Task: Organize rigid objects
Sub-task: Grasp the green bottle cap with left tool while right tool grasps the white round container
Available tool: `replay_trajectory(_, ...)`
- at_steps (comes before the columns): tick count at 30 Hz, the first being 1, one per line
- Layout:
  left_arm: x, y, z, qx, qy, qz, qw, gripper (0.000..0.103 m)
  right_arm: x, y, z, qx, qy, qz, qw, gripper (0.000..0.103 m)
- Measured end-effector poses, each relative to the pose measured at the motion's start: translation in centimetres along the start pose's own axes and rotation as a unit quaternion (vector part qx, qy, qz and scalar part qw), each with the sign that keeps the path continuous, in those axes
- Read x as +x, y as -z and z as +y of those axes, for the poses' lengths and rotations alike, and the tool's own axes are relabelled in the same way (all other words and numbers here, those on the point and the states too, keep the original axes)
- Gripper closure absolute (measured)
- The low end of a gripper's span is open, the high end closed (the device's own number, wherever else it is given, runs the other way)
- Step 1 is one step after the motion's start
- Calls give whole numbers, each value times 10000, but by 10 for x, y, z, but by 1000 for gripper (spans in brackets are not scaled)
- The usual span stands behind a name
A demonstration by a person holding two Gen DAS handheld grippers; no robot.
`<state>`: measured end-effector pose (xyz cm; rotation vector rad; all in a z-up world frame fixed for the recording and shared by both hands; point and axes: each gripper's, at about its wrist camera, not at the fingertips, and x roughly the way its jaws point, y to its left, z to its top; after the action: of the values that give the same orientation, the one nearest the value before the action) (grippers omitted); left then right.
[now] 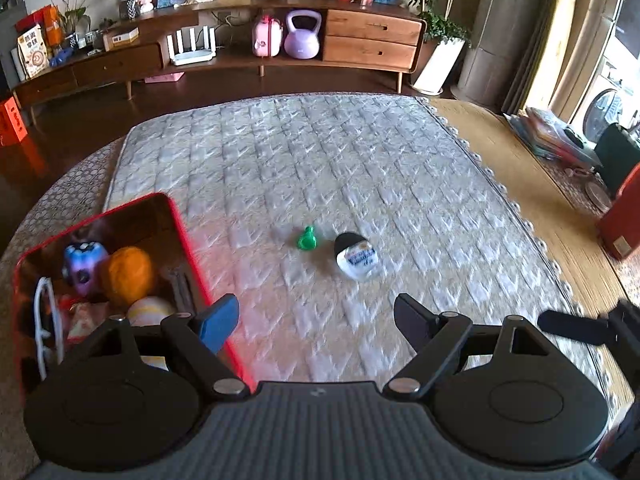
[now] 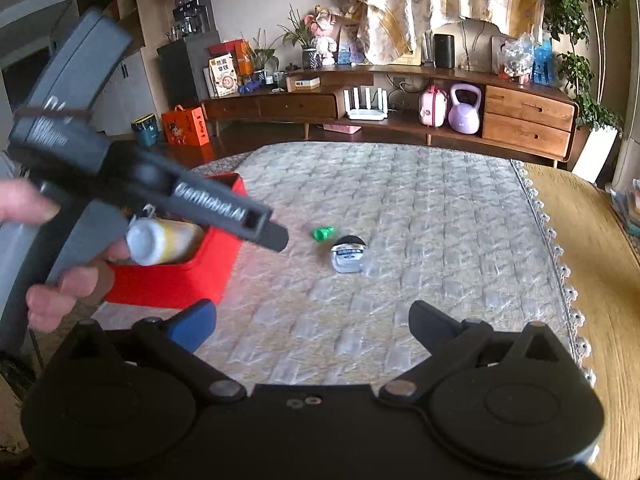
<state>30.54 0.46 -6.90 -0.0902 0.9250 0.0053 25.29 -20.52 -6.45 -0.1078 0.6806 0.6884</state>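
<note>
Quilted grey-white bedding [image 1: 320,184] covers the low platform at the middle of the room, and both tongs hang over its near edge with jaws spread wide and nothing between them. From the left gripper [image 1: 316,320], the small green piece [image 1: 306,238] lies on the quilt at about twelve o'clock, and the white tub with a black cap [image 1: 356,257] sits just beside it toward one o'clock, tipped on its side. From the right gripper [image 2: 312,320], the same green piece [image 2: 322,233] and tub [image 2: 347,255] lie close to twelve o'clock, well apart from the fingertips.

At ten o'clock of the left gripper stands a red box [image 1: 188,248] holding an orange ball [image 1: 127,274], a purple toy [image 1: 84,267] and a pale bottle [image 2: 160,240]. In the right wrist view the left tool's dark body and the person's left hand [image 2: 60,292] cross in front of that box. Beyond the bedding runs a long wooden sideboard [image 2: 528,120] with a lilac kettlebell [image 2: 464,109], a white router [image 2: 366,105] and potted plants. Motion blur softens the edges.
</note>
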Motion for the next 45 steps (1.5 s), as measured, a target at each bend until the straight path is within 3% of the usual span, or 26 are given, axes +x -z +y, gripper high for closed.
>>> replay_trajectory(11,59,-40,10,-412,-133,171,9989,18,51,-16,-21,44,-39,156,9999,9)
replay_trajectory(26,111,-50,10,-194,-463,125,9987,19,112,-25,-18,-317,195,298,9989,30)
replay_trajectory(30,117,-49,15,-289,-432,182,9985,32,121,-25,-18,-349,258,318,9986,36)
replay_trajectory(34,122,-46,15,-218,-368,247,9988,38,128,-26,-17,-360,328,324,9983,42)
replay_trajectory(36,125,-45,14,-196,-352,290,9988,48,131,-27,-16,-383,363,328,9981,45)
replay_trajectory(41,125,-41,9,-46,-400,198,9990,52,136,-26,-13,-461,439,324,9974,49)
replay_trajectory(45,124,-40,8,-37,-425,127,9990,67,138,-25,-11,-557,533,263,9967,55)
